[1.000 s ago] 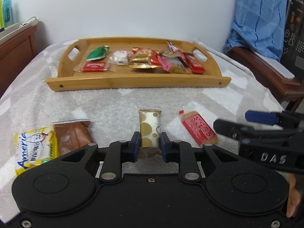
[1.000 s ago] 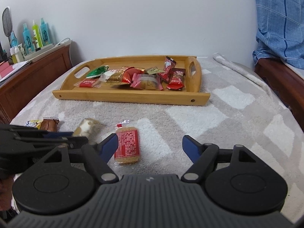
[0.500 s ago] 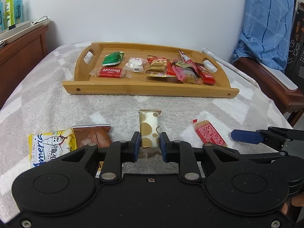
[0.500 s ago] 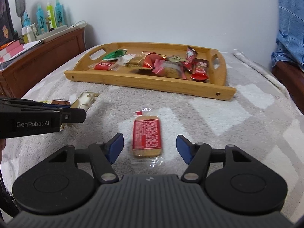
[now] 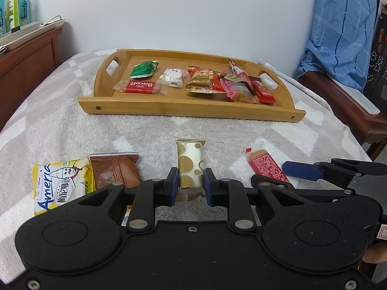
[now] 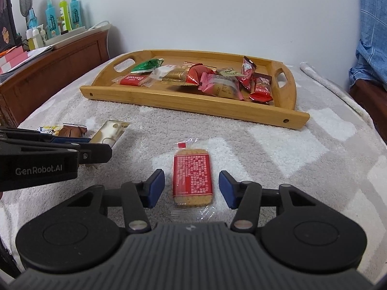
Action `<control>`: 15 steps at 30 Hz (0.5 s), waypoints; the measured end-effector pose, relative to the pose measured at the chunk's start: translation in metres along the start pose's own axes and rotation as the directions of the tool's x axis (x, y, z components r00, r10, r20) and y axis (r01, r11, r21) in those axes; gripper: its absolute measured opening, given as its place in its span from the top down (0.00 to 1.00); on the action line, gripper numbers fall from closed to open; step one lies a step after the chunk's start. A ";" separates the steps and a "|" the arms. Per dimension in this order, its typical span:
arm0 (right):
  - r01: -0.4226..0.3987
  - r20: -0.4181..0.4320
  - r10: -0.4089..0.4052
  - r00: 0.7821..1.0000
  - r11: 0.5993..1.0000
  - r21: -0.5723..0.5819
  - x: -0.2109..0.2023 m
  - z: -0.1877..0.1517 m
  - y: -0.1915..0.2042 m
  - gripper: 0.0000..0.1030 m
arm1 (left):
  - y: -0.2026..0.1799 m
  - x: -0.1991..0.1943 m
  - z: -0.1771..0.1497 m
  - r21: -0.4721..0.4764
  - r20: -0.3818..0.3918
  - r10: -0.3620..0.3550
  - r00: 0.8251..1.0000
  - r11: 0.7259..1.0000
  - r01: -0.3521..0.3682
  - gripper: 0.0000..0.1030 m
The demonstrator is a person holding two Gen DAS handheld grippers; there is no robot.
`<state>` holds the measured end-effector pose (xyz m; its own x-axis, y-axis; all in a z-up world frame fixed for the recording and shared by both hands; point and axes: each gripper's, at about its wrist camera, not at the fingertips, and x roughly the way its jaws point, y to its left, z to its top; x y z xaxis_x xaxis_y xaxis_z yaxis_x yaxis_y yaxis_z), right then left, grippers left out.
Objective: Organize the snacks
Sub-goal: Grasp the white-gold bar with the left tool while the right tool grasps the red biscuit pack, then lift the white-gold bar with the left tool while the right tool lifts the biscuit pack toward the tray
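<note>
Near side of the wooden snack tray [image 6: 183, 106], on the grey blanket [image 6: 278, 149]: left gripper [image 5: 191, 186] clamps the white gold-dotted bar [image 5: 189, 166]; right gripper [image 6: 192, 188] is closing around the red-label clear-wrapped biscuit [image 6: 192, 177], pads not touching. Keep pads centred on the long edges, squeeze gently.
</note>
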<state>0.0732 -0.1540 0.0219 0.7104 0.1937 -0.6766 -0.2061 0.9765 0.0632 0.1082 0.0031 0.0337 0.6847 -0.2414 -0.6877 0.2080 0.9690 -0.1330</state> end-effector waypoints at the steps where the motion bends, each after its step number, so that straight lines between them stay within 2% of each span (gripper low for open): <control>1: 0.003 0.003 -0.003 1.000 1.000 0.003 0.000 0.000 0.000 0.44 | 0.000 0.000 0.000 -0.003 0.000 0.000 1.000 1.000 0.000 0.80; 15: 0.018 0.018 -0.019 1.000 0.999 0.030 -0.003 0.000 -0.002 0.62 | -0.001 -0.001 0.000 -0.009 0.001 0.000 1.000 1.000 0.000 0.80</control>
<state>0.0712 -0.1570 0.0239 0.7264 0.1771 -0.6640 -0.1726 0.9823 0.0731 0.1072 0.0023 0.0345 0.6853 -0.2415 -0.6871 0.2019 0.9694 -0.1394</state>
